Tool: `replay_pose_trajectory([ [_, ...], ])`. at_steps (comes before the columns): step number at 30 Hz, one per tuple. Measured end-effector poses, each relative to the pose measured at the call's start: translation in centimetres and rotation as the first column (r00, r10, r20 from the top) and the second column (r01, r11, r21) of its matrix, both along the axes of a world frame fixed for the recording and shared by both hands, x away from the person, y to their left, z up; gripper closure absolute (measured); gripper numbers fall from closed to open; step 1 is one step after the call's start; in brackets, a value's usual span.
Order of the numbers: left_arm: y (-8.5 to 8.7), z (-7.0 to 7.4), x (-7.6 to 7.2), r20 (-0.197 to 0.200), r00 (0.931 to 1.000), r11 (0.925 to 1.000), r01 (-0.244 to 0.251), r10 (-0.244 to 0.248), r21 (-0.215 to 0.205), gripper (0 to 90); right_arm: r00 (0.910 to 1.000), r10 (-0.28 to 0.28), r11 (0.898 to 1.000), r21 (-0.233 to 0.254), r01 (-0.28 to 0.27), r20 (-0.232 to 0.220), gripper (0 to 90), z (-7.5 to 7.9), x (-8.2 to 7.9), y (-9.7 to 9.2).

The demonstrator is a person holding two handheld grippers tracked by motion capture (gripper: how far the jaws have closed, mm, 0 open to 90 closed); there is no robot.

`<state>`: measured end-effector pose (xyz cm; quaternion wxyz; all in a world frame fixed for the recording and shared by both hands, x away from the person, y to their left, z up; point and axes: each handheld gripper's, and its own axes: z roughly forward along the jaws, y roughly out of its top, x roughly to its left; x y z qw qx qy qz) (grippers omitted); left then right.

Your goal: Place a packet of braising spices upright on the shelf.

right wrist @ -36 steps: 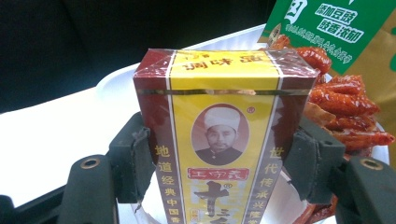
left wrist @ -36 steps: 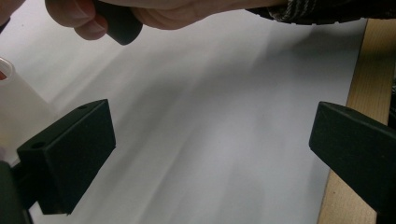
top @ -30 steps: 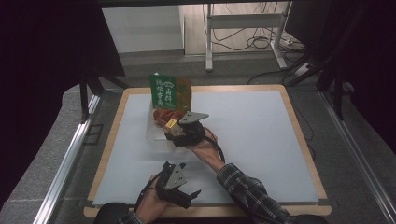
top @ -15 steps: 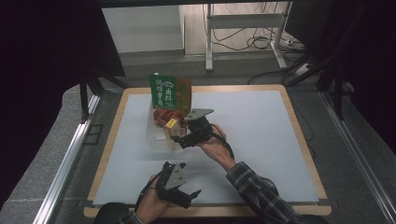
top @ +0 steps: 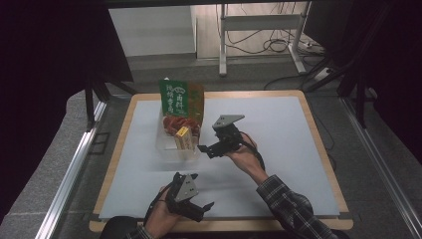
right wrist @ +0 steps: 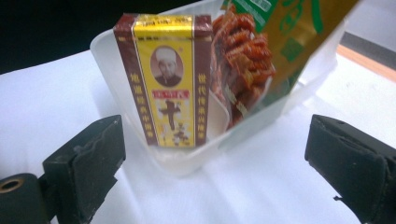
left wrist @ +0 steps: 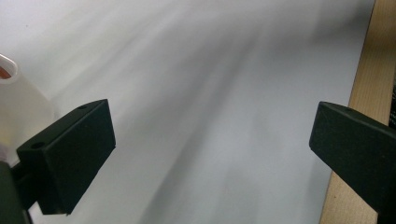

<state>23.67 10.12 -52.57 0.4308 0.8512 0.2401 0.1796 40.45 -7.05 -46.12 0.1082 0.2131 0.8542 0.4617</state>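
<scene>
At the centre of the high view the right gripper (top: 208, 148) hangs level in the person's hand, its fingers (right wrist: 84, 168) spread and empty, having just opened, aimed at the clear tub (top: 171, 149) just left of it. The tub holds an upright yellow-and-brown box (right wrist: 164, 79), a red snack pack (right wrist: 240, 51) and a green-and-gold bag (top: 180, 98). At bottom centre the left gripper (top: 196, 209) rests low over the desk (top: 278, 129), fingers (left wrist: 70, 154) spread and empty.

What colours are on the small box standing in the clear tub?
The box is yellow with maroon edges; right gripper view.

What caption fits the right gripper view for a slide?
Open right gripper facing a clear plastic tub holding a yellow-and-maroon box, a red snack pack and a green bag.
</scene>
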Motion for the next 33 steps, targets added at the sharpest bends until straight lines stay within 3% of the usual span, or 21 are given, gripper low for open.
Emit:
replay_pose_trajectory([
  [6, 0.0, 0.0, 0.0, 0.002, 1.0000, 0.9999, 0.001, -0.001, 0.013, 0.0, 0.9992, 0.000, 1.000, -0.007, -0.001, -0.039, 5.0, -0.3, -0.5, -2.0],
  [33, 0.1, -0.1, 0.2, -0.003, 0.9999, 0.9997, -0.016, 0.016, 0.019, 0.0, 0.9974, -0.062, 0.998, -0.026, 0.061, -0.037, 5.0, 0.4, -3.1, -9.2],
])
